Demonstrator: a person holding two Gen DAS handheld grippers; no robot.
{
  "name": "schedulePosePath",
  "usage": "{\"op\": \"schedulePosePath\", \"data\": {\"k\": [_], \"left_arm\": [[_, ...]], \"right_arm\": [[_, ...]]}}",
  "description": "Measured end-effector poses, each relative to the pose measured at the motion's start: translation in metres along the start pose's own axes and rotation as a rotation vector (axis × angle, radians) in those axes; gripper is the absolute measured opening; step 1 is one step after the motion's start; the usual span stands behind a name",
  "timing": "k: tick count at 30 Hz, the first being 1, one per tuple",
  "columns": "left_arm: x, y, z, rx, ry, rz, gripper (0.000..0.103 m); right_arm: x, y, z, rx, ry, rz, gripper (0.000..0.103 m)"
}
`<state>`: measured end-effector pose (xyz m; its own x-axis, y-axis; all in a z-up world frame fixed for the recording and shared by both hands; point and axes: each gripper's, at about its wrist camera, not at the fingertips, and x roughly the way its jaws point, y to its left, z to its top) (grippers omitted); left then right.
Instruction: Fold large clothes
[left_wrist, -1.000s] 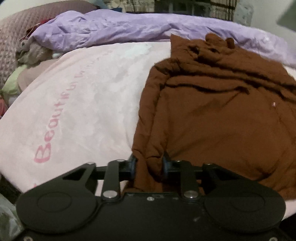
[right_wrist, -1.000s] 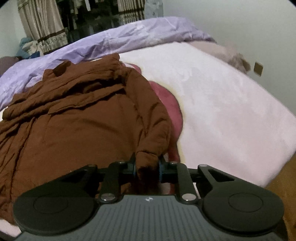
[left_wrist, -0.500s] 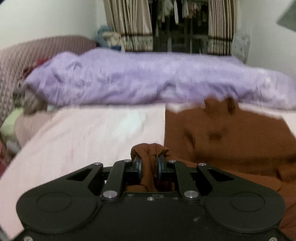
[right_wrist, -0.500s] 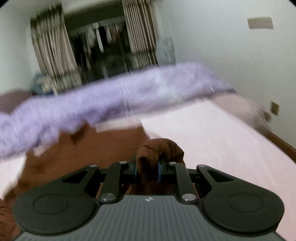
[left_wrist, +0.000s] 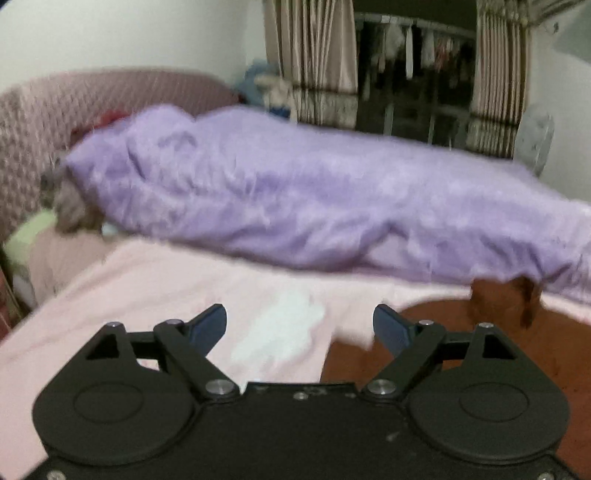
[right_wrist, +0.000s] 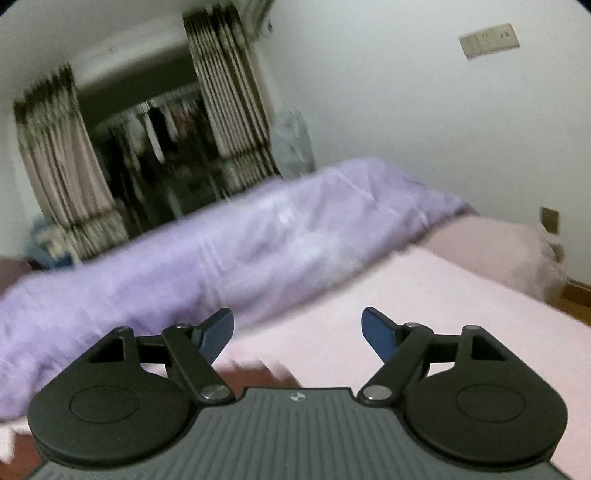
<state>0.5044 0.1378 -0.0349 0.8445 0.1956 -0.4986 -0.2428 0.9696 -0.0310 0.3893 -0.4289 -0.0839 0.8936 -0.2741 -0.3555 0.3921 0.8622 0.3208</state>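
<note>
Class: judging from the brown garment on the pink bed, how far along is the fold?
Done: one fold carried over; the brown garment lies on the pink blanket. In hand: nothing; left gripper and right gripper jaws just opened, empty. Left: further folds, unverifiable through blur.

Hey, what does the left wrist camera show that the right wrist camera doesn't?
Only the left wrist view: the quilted headboard and most of the brown garment lying on the bed. Only the right wrist view: the wall switch plate and wood floor. Both: purple duvet, pink blanket, curtains, and each gripper open and holding nothing.
</note>
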Motion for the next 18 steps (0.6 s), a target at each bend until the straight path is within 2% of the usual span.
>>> {"op": "schedulePosePath", "data": {"k": [4, 7, 8, 9, 10, 11, 12, 14, 18], "left_arm": [[0.024, 0.007, -0.026, 0.029, 0.129, -0.084, 0.090], [0.047, 0.004, -0.037, 0.043, 0.185, -0.111, 0.089], [0.053, 0.001, -0.040, 0.064, 0.186, -0.120, 0.084], [0.055, -0.003, -0.044, 0.094, 0.190, -0.136, 0.046], [0.061, -0.008, -0.048, 0.132, 0.211, -0.178, 0.012], [0.065, -0.010, -0.050, 0.133, 0.222, -0.201, 0.010], [0.066, -0.009, -0.048, 0.123, 0.198, -0.187, 0.008], [0.053, -0.009, -0.043, 0.109, 0.104, -0.158, 0.007], [0.019, -0.006, -0.016, 0.058, -0.086, -0.175, 0.007]], "right_arm": [[0.014, -0.007, -0.018, -0.051, 0.104, -0.001, 0.093], [0.026, -0.004, -0.023, -0.068, 0.198, 0.076, 0.093], [0.031, -0.003, -0.024, -0.077, 0.228, 0.112, 0.093], [0.038, -0.001, -0.027, -0.102, 0.291, 0.150, 0.090], [0.045, 0.002, -0.029, -0.130, 0.338, 0.172, 0.045], [0.047, 0.005, -0.031, -0.143, 0.353, 0.180, 0.015], [0.041, 0.009, -0.032, -0.142, 0.315, 0.166, 0.007], [0.024, 0.017, -0.027, -0.164, 0.219, 0.157, 0.006], [-0.012, 0.037, -0.003, -0.218, 0.010, 0.156, 0.006]]}}
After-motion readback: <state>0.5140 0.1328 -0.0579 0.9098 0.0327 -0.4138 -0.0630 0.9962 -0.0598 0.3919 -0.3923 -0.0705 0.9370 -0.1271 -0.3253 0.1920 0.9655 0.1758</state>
